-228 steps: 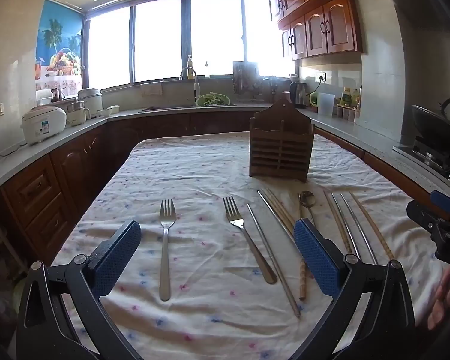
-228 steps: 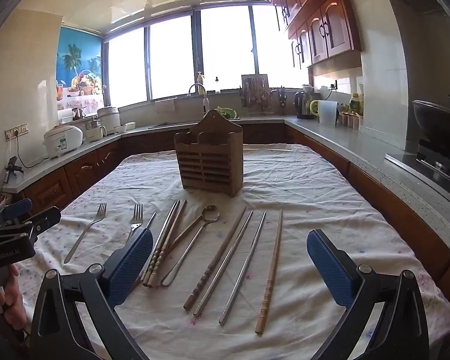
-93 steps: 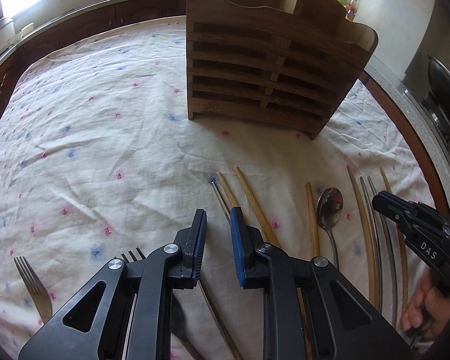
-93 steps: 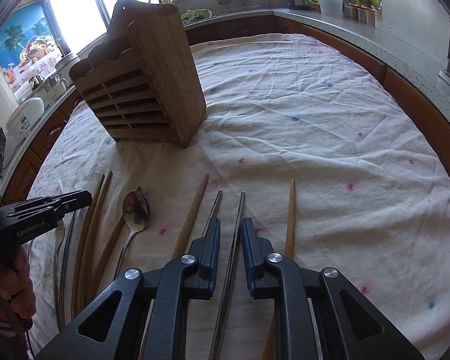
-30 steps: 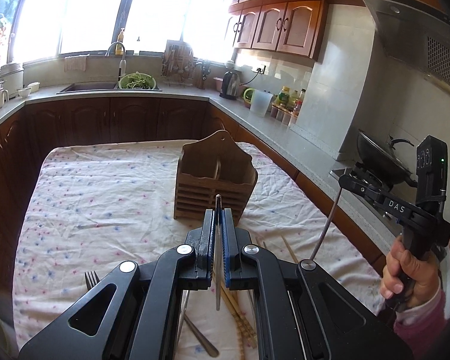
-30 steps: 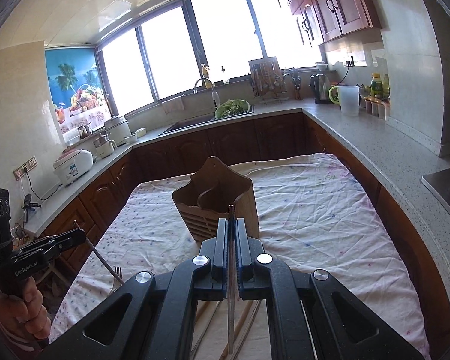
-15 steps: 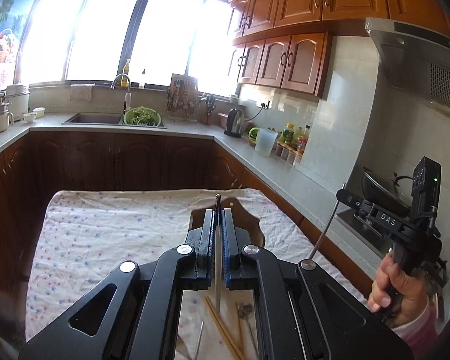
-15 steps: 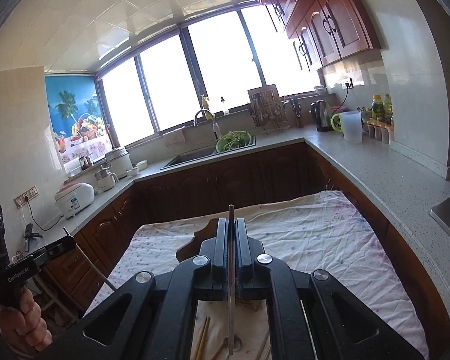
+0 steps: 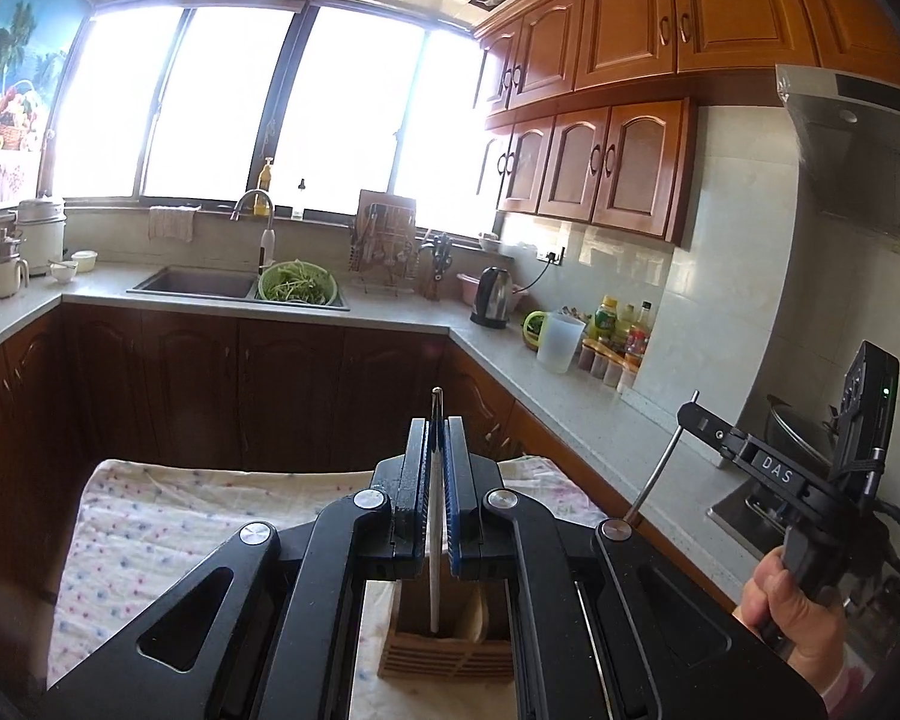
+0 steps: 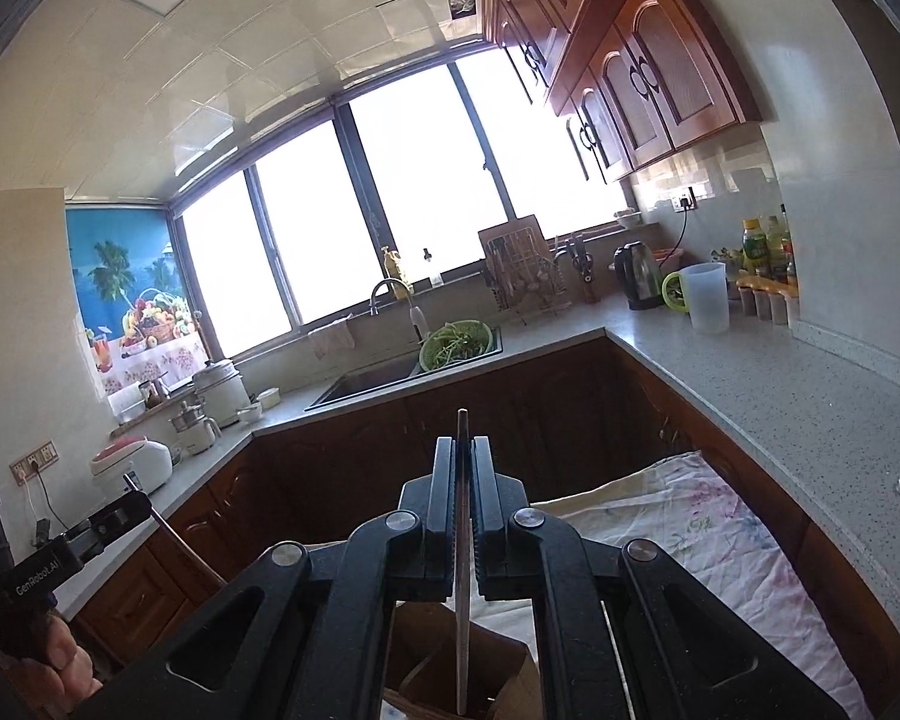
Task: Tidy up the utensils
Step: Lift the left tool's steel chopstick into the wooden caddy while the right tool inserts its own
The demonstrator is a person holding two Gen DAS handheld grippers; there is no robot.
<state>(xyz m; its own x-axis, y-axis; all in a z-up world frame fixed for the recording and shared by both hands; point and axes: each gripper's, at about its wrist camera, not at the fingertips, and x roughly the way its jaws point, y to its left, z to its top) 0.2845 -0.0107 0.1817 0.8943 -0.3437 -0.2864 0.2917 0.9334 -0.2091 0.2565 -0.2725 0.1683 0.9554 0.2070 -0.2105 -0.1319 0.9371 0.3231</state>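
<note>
My left gripper is shut on a metal chopstick that hangs straight down, its lower end over the wooden utensil holder on the cloth-covered table. In the right wrist view my right gripper is shut on a second metal chopstick, also hanging above the holder. Each view catches the other gripper at its edge: the right gripper held in a hand, and the left gripper with its slanting chopstick. The utensils on the table are hidden behind the gripper bodies.
A grey counter wraps around the table, with a sink, a green colander, a kettle and a plastic jug. A range hood and a wok lie to the right. Wall cupboards hang above.
Both grippers have risen and tipped upward, each still holding its chopstick. The holder has slid to the bottom of both views, and the utensils on the cloth have dropped out of sight.
</note>
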